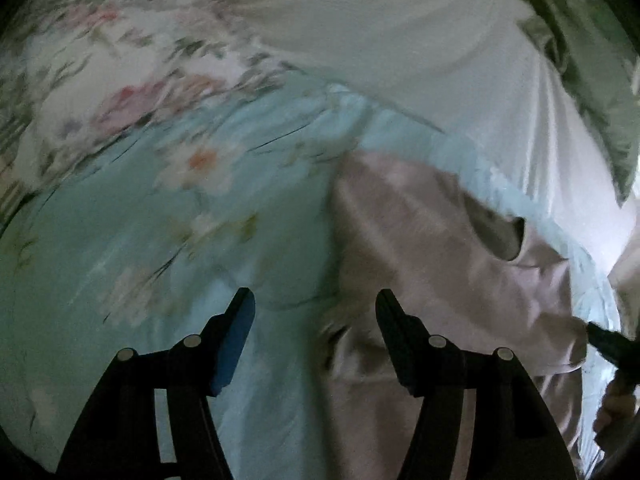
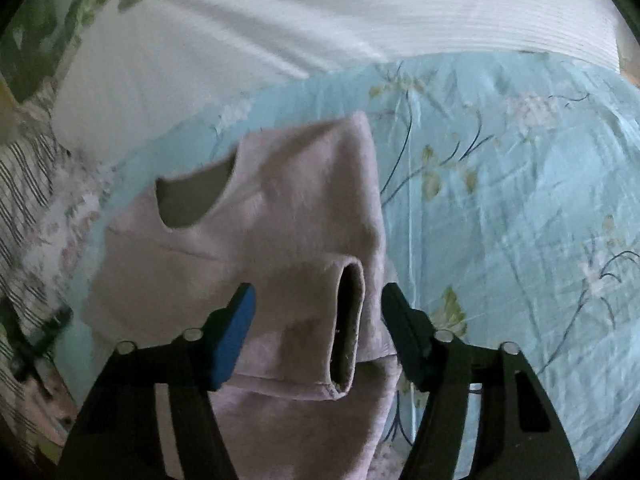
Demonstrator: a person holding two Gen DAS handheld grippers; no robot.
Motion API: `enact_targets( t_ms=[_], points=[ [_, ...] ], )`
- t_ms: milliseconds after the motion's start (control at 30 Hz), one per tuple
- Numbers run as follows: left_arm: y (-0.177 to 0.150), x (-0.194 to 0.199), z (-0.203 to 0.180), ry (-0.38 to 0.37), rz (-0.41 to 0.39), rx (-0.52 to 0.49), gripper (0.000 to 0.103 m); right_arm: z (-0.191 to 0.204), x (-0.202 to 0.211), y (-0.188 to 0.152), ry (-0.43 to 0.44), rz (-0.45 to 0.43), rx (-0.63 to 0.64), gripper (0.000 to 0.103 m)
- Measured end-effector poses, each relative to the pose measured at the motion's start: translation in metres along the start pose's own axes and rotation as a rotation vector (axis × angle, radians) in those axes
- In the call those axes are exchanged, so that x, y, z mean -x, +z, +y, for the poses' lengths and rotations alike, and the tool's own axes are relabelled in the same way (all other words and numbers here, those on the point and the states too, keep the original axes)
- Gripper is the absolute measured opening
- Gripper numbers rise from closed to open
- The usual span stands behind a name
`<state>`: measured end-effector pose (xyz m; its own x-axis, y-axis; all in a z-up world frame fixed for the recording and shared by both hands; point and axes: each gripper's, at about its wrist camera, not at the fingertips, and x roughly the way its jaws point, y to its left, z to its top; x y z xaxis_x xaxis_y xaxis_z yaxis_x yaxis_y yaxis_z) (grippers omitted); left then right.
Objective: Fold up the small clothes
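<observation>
Left gripper (image 1: 316,300): black two-finger tool with a blue pad on one finger; jaws spread wide, holding nothing. It hangs over the near part of the bed, its left finger above the blue sheet, its right finger above the left edge of the garment.

Right gripper (image 2: 316,296): same build; jaws spread wide, holding nothing. A sleeve cuff (image 2: 348,328) of the garment sits in the gap between its fingers; whether either finger touches the cloth cannot be told.

Pink garment (image 2: 256,216): small long-sleeved top, pale pink, lying on the blue sheet. Neck opening (image 2: 192,192) toward the far left in the right wrist view; one sleeve folded across the body, its open cuff facing the camera.

Blue floral sheet (image 2: 500,200): light blue with printed flowers and stems, creased, spread under the garment.

White bedding (image 2: 280,32): plain, ribbed, lying beyond the far edge of the blue sheet.

Pink-and-green floral fabric (image 1: 120,60): far left in the left wrist view, blurred.

Striped fabric (image 2: 24,184): left edge of the right wrist view.
</observation>
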<state>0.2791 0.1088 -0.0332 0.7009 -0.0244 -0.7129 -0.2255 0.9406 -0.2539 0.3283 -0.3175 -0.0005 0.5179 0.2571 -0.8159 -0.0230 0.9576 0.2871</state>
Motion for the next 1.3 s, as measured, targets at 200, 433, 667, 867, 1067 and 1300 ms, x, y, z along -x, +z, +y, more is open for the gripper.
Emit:
enact_targets(
  t_ms=[200,433,667,867,1067,1300],
  points=[
    [0.002,-0.044,-0.029,0.053,0.119,-0.145,0.050,0.031,0.041,0.011,0.009,-0.141,0.101,0.003],
    [-0.009,-0.055,-0.037,0.130,0.132,-0.205,0.053,0.004,0.010,0.009,-0.128,-0.056,0.096,0.003],
    [-0.017,-0.053,-0.036,0.134,0.129,-0.211,0.054,0.013,0.032,-0.002,-0.228,-0.160,0.039,0.031],
    [-0.028,-0.060,-0.052,0.172,0.111,-0.264,0.054,0.073,-0.023,-0.016,-0.098,0.063,0.265,0.041],
    [-0.035,-0.035,-0.033,0.105,0.136,-0.216,0.059,0.033,0.014,-0.026,-0.114,0.022,0.120,0.041],
    [-0.093,0.025,-0.010,-0.021,0.202,-0.186,0.063,-0.005,0.104,-0.081,0.050,-0.034,-0.007,0.057]
  ],
)
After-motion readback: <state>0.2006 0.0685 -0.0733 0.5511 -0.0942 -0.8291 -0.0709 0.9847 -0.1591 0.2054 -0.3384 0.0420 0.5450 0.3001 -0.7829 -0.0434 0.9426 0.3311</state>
